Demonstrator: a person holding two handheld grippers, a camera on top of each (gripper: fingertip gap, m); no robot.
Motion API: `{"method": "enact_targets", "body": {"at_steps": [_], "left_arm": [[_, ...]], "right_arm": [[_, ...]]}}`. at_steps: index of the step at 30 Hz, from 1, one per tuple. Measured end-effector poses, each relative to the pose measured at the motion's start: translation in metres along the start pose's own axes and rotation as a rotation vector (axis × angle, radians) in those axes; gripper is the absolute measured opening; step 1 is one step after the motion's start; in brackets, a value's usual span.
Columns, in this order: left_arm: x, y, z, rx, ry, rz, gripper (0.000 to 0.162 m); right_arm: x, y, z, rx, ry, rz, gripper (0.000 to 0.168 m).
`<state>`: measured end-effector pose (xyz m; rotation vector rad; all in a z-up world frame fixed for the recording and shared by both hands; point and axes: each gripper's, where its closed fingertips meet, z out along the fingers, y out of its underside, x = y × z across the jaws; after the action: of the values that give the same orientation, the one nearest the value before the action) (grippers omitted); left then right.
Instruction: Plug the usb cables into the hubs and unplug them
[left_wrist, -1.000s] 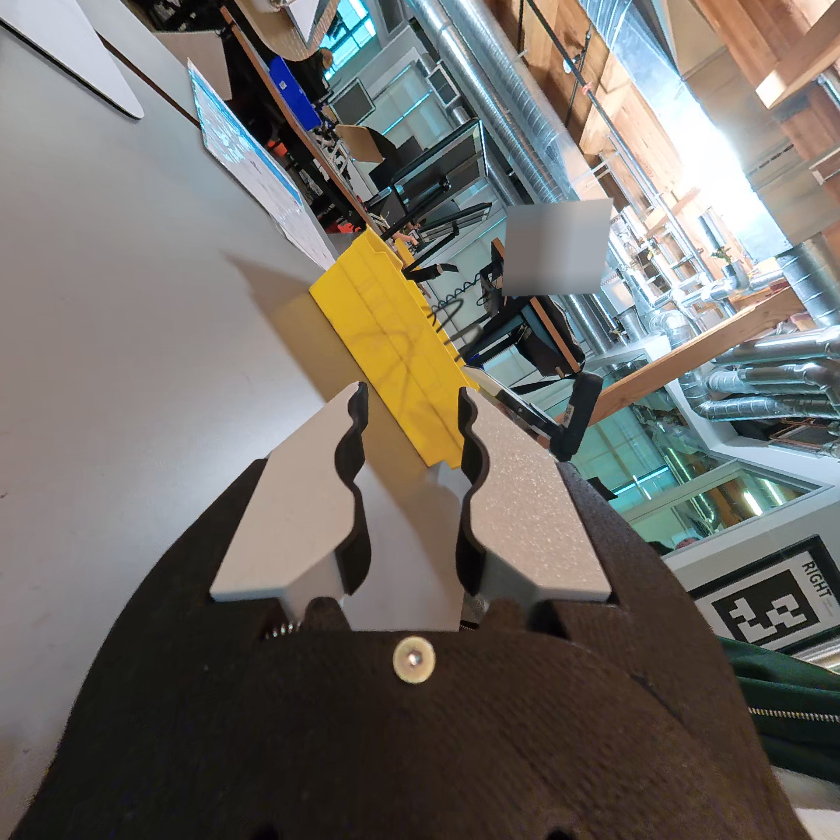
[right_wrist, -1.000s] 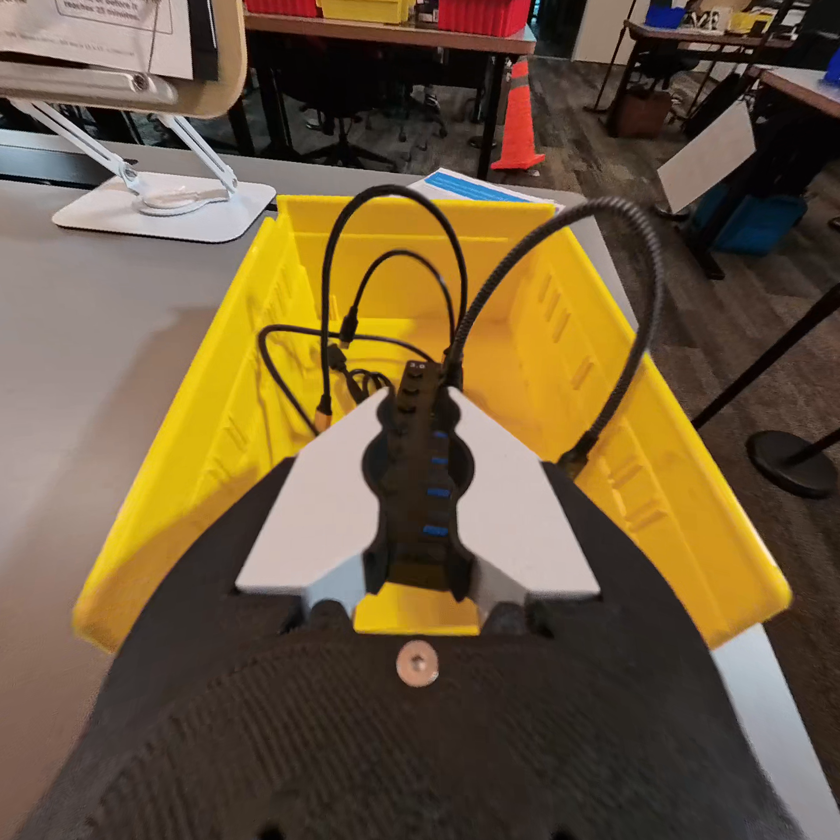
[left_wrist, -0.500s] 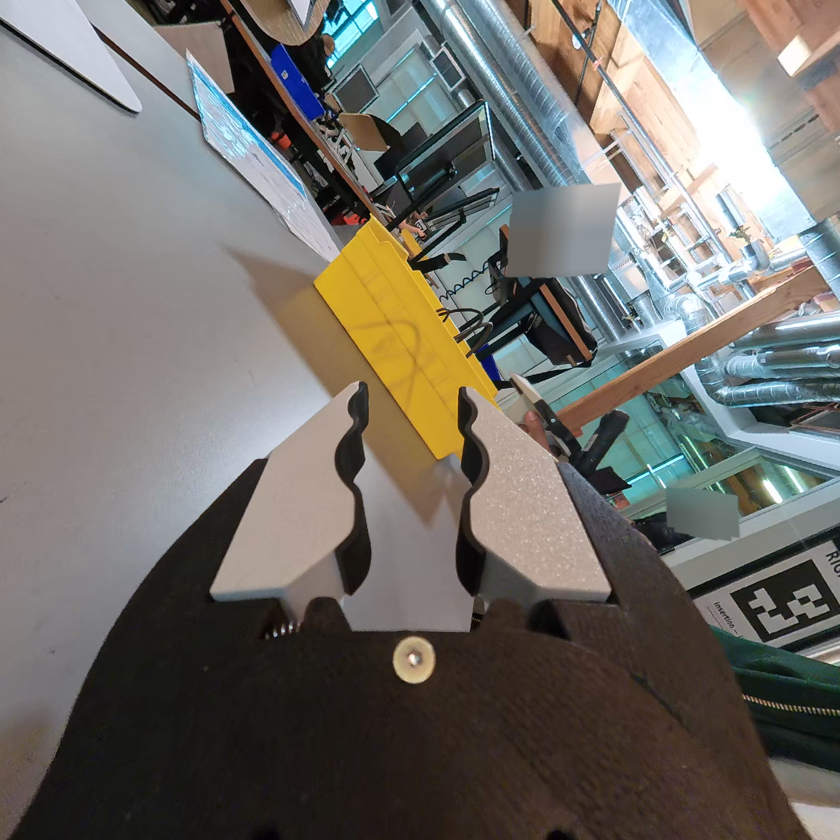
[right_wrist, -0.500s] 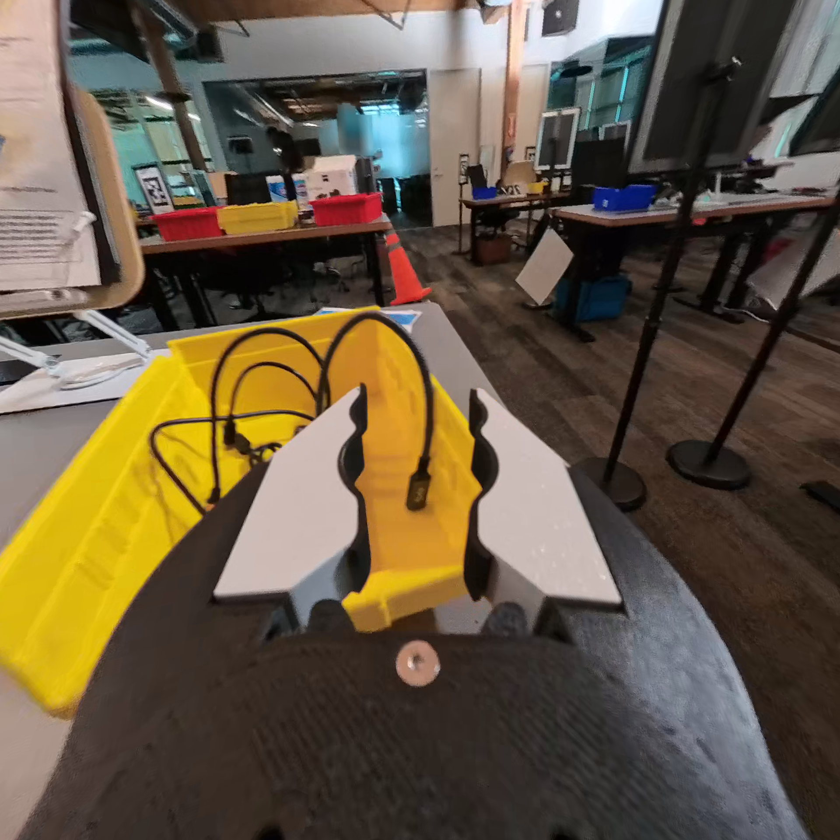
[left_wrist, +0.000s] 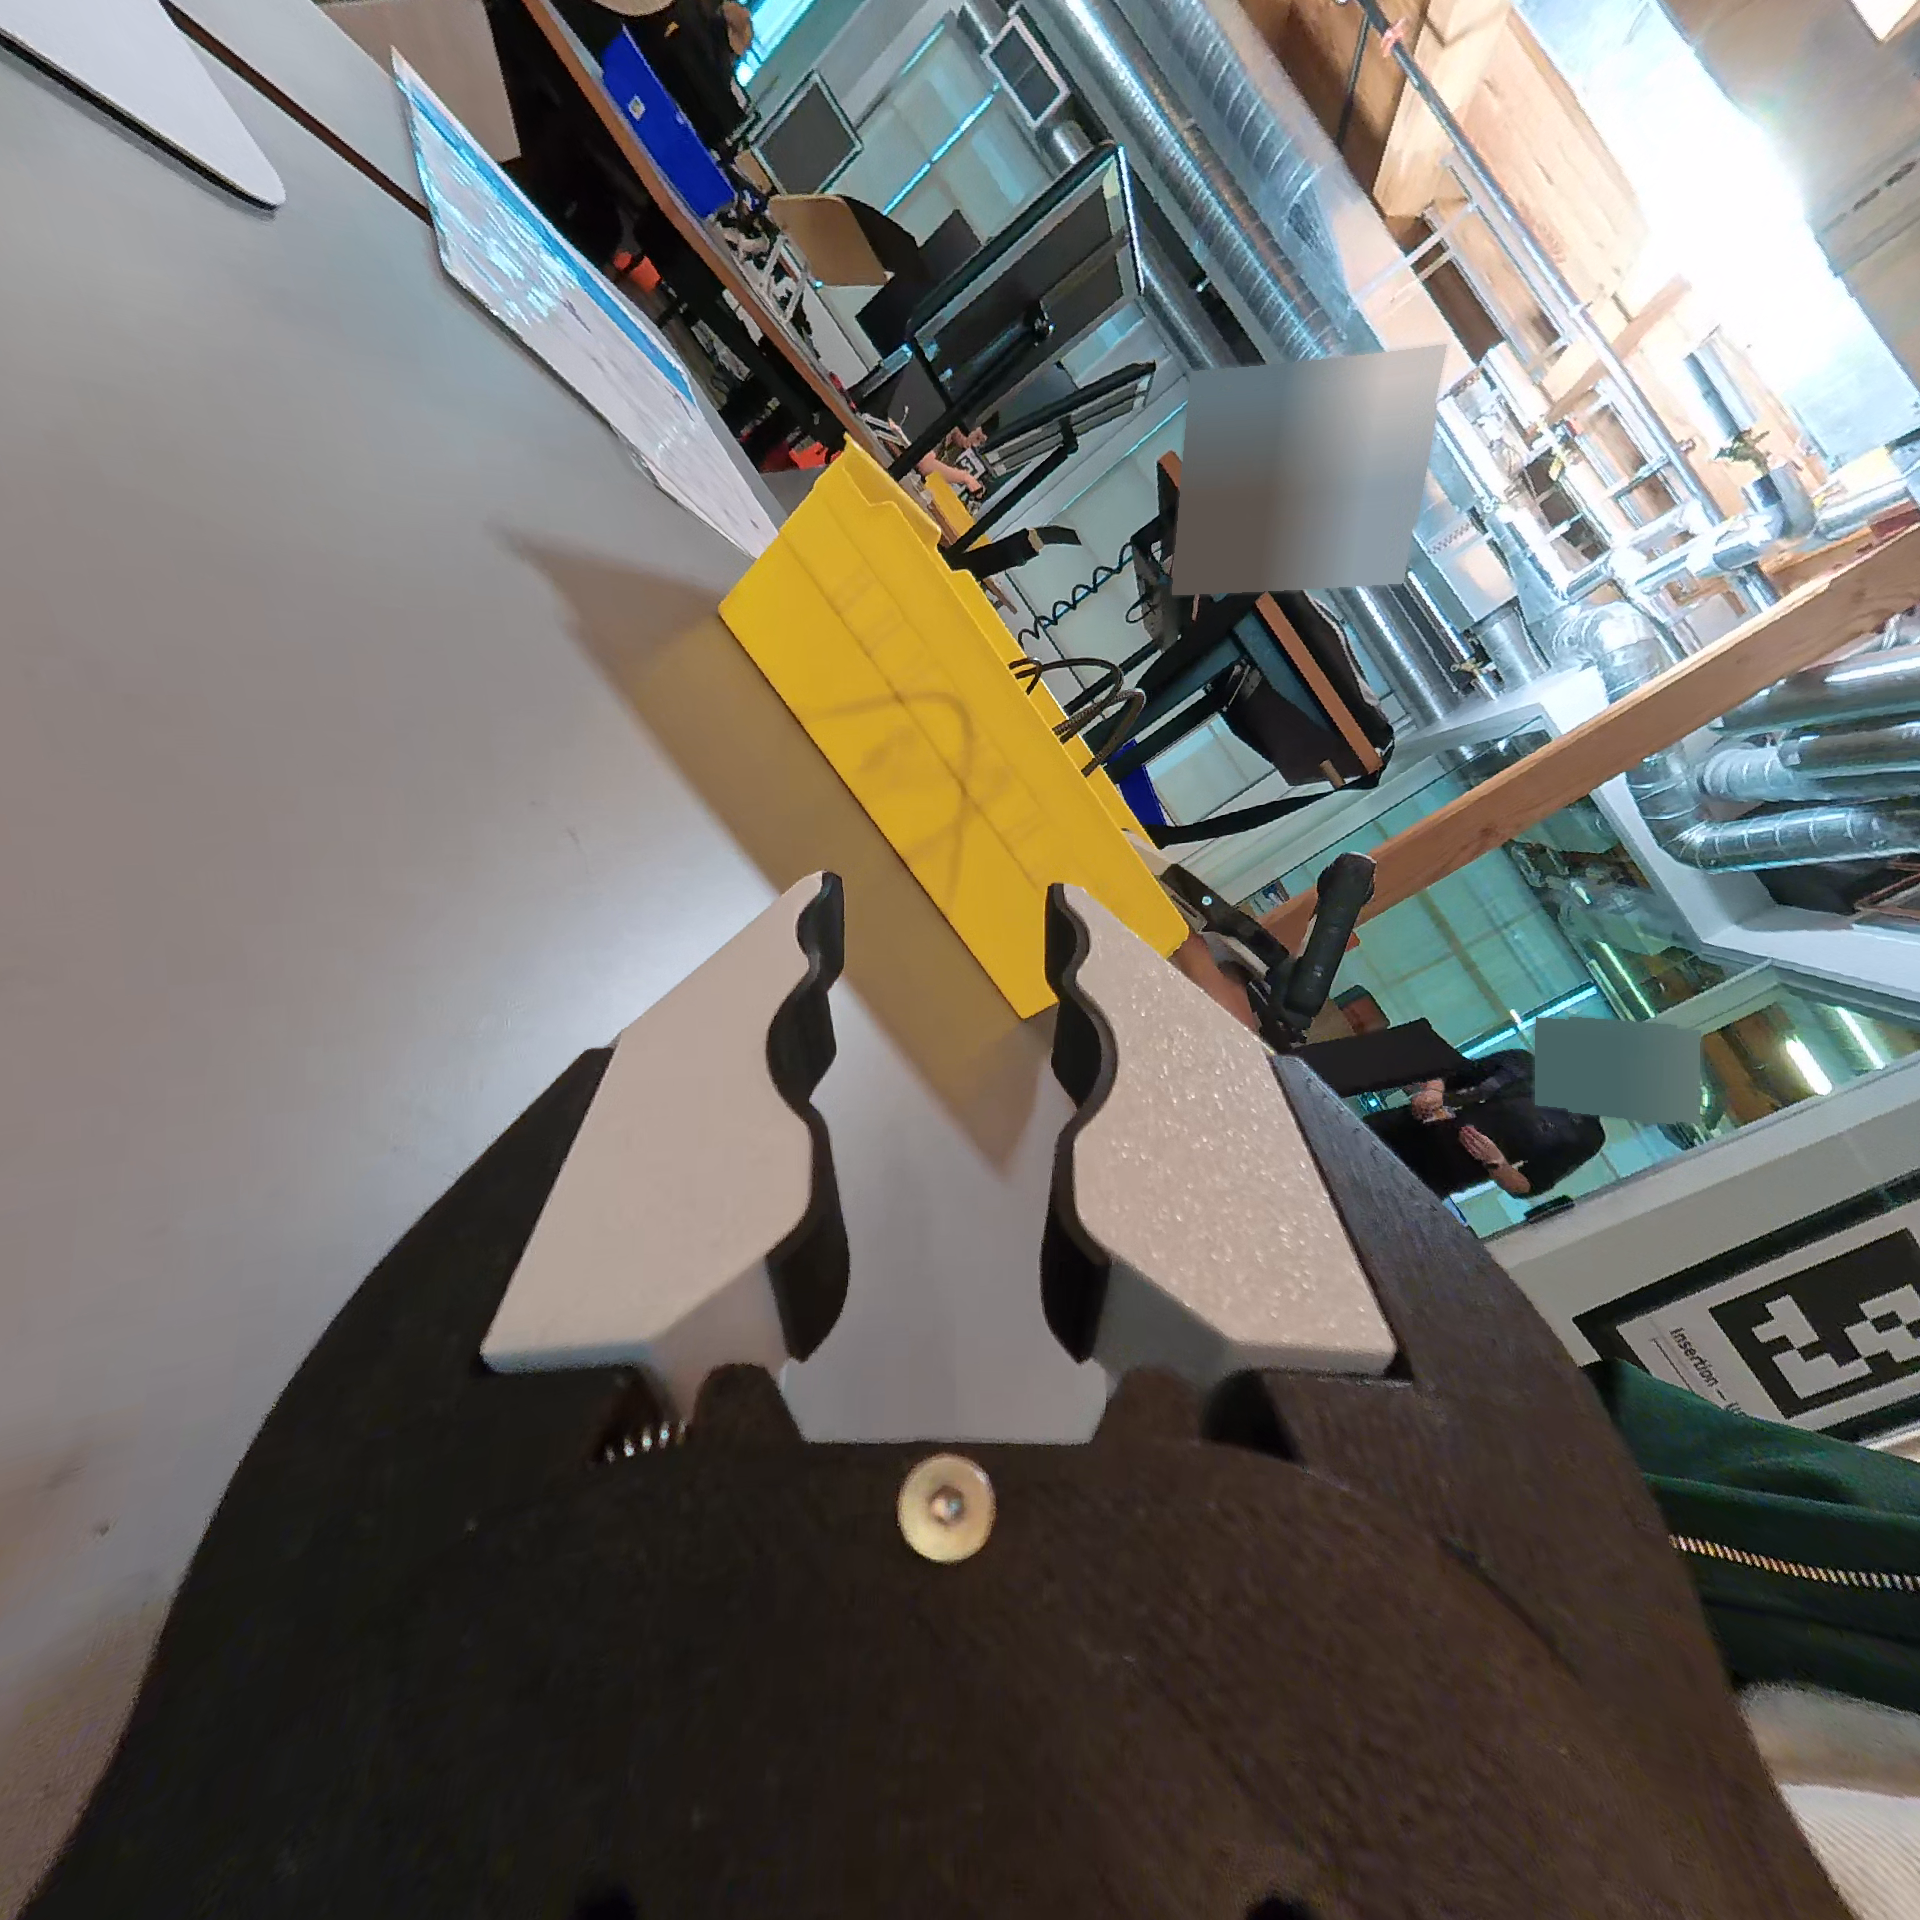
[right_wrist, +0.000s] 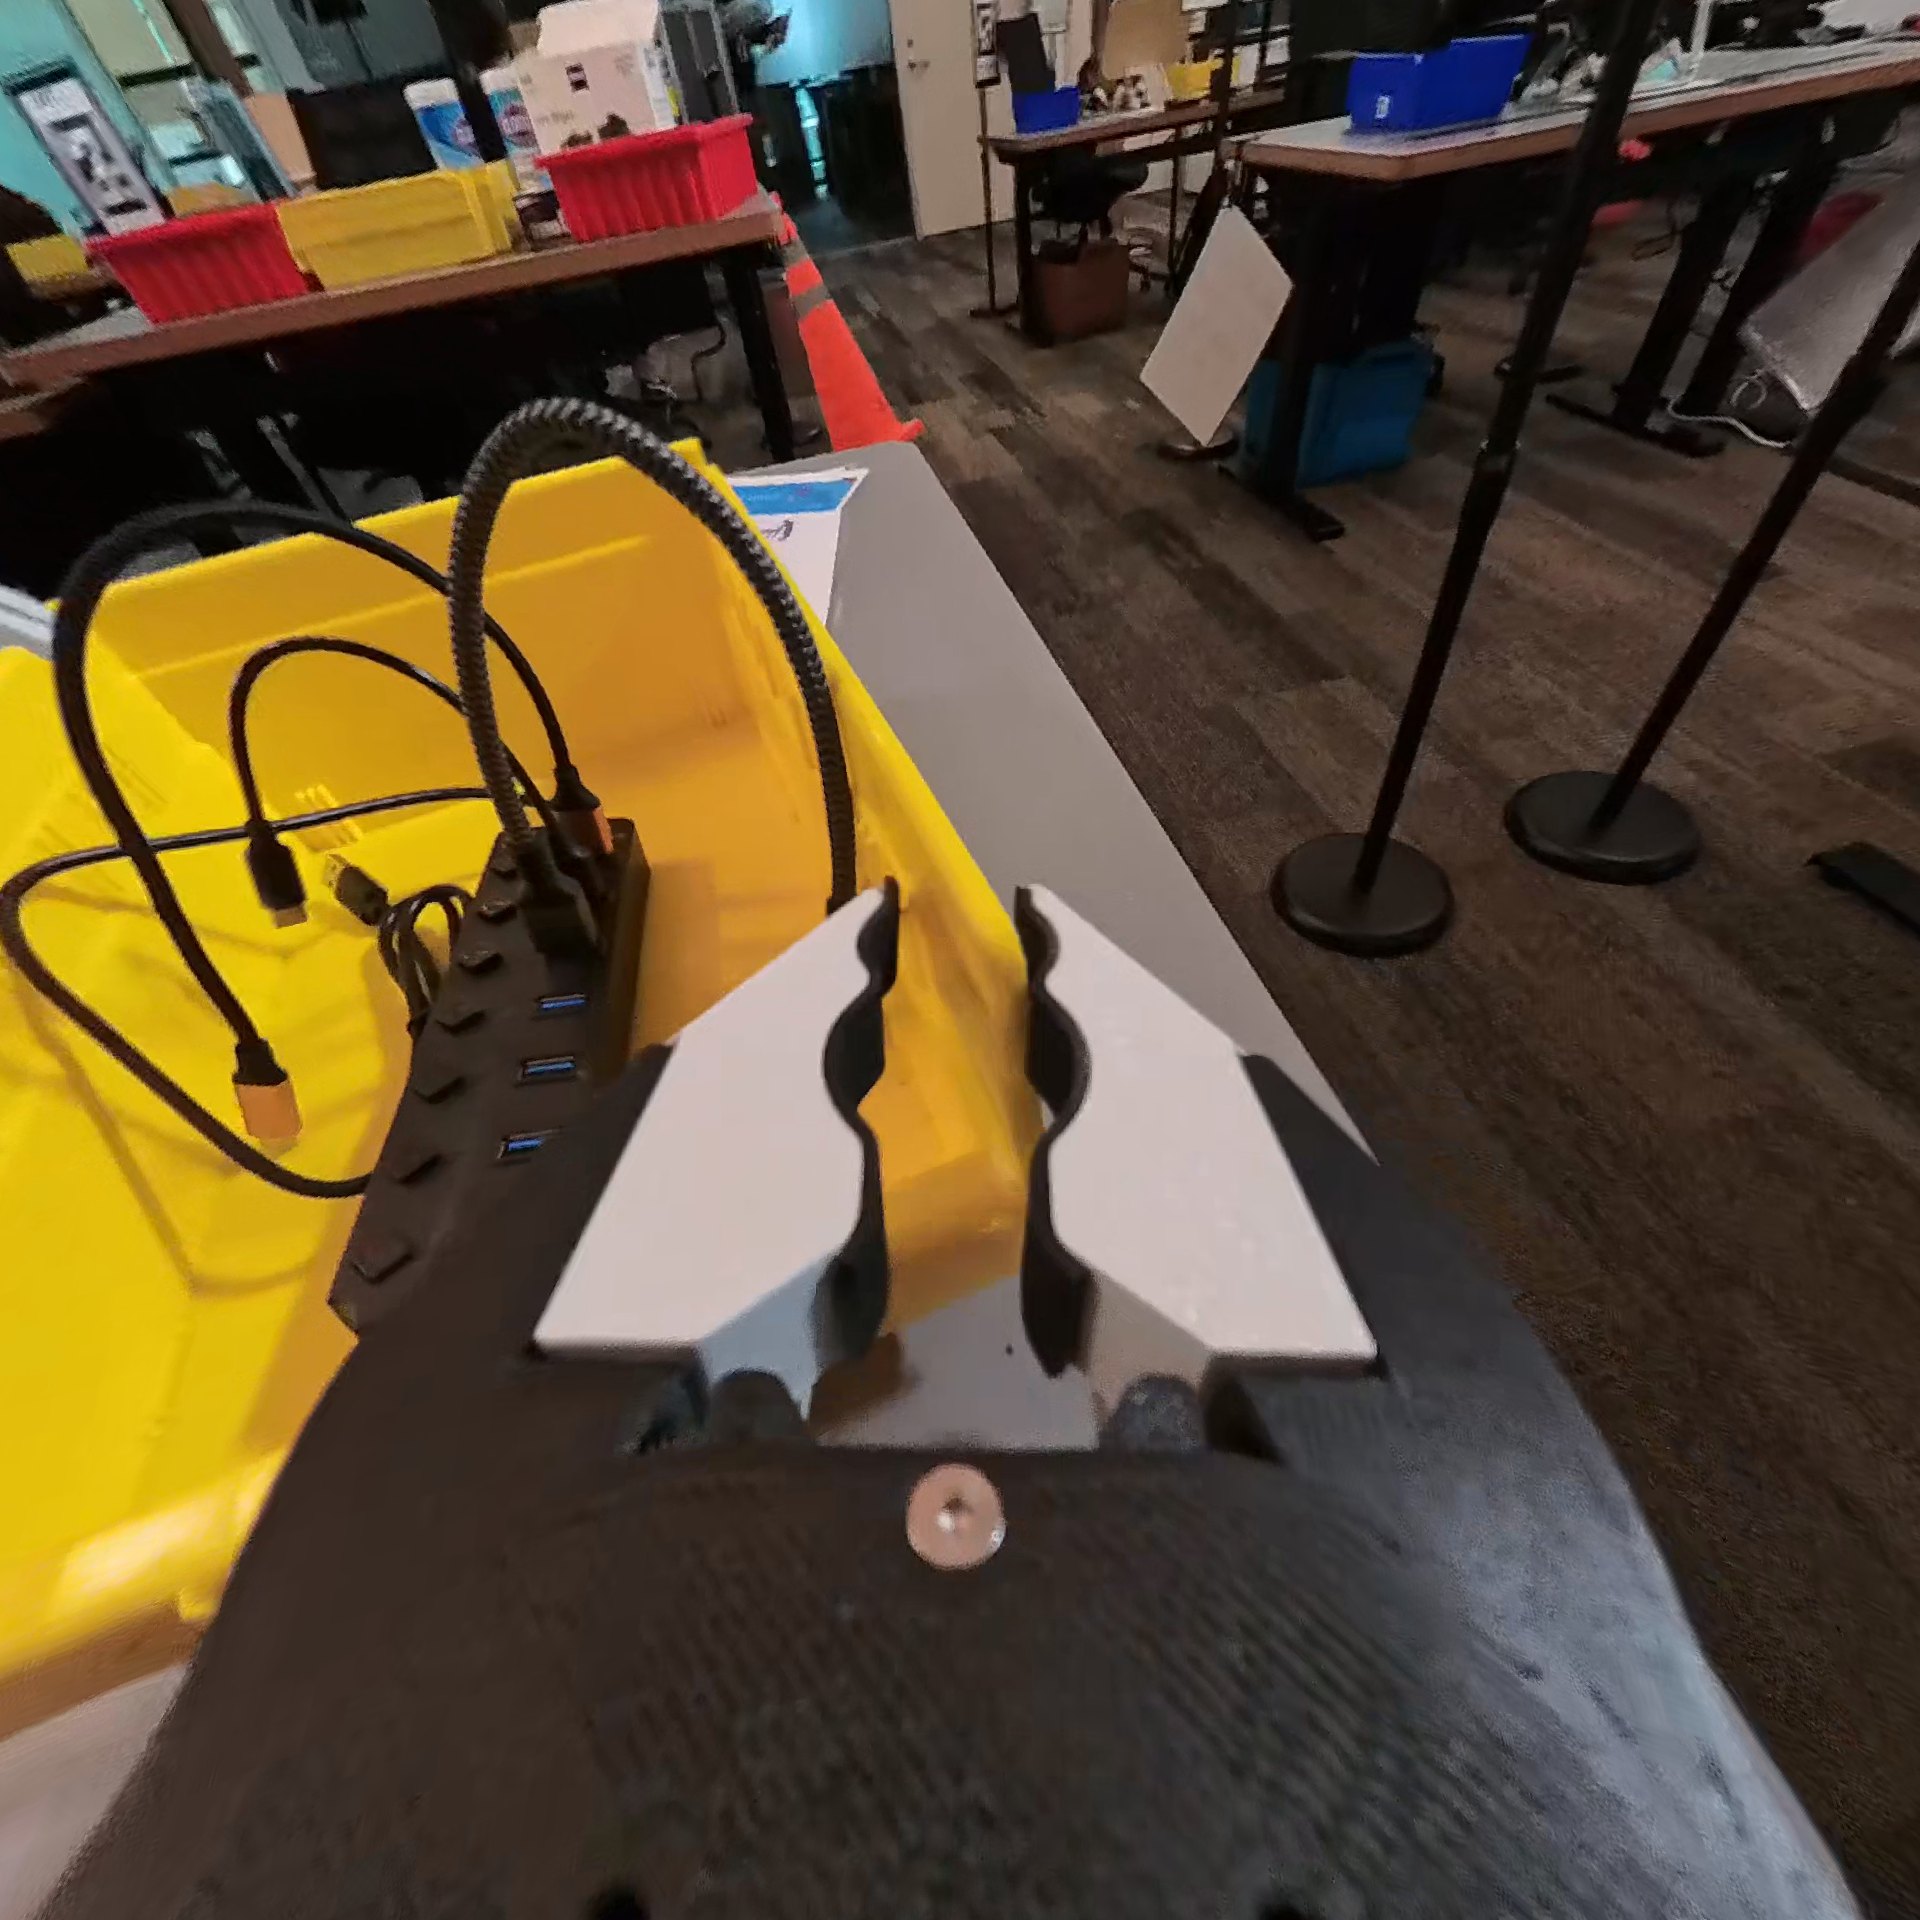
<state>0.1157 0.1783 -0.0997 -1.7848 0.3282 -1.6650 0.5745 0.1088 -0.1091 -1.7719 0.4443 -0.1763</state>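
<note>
Left wrist view. Left claw (left_wrist: 940, 914): open, empty, low over the grey table (left_wrist: 260, 727), pointing at the outer wall of the yellow bin (left_wrist: 935, 748). Cable loops (left_wrist: 1091, 717) rise above the bin's rim; their shadows show through the wall. A printed sheet (left_wrist: 561, 301) lies on the table beyond the bin. A black-and-white marker card (left_wrist: 1787, 1340) at lower right bears writing, not copied here.

Right wrist view. Right claw (right_wrist: 956, 904): jaws parted, nothing held, over the bin's (right_wrist: 644, 644) right wall. Hub (right_wrist: 499, 1049): black, long, lying in the bin, left of the claw. A braided cable (right_wrist: 665, 488) and an orange-collared plug (right_wrist: 582, 810) are seated at the hub's far end. Three blue ports nearer the claw are vacant. Loose in the bin: an orange-tipped plug (right_wrist: 265, 1091) and two black plugs (right_wrist: 275, 883).

Progress, judged: partly plugged; remaining cables to insert, then all to unplug. No brand legible on hub or cables.
</note>
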Motion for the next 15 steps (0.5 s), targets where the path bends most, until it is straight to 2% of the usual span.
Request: {"method": "enact_targets", "body": {"at_steps": [8, 11, 15], "left_arm": [[-0.0019, -0.0003, 0.0001, 0.002, -0.001, -0.015, 0.037], [-0.0023, -0.0003, 0.0001, 0.003, -0.003, -0.016, 0.036], [-0.0028, -0.0004, 0.0001, 0.004, -0.005, -0.016, 0.036]], "right_arm": [[-0.0044, -0.0016, -0.0004, -0.008, 0.036, -0.09, 0.035], [-0.0025, -0.0008, -0.0021, -0.014, 0.031, -0.096, 0.023], [-0.0069, 0.0015, -0.0058, -0.035, -0.021, -0.098, 0.018]]}}
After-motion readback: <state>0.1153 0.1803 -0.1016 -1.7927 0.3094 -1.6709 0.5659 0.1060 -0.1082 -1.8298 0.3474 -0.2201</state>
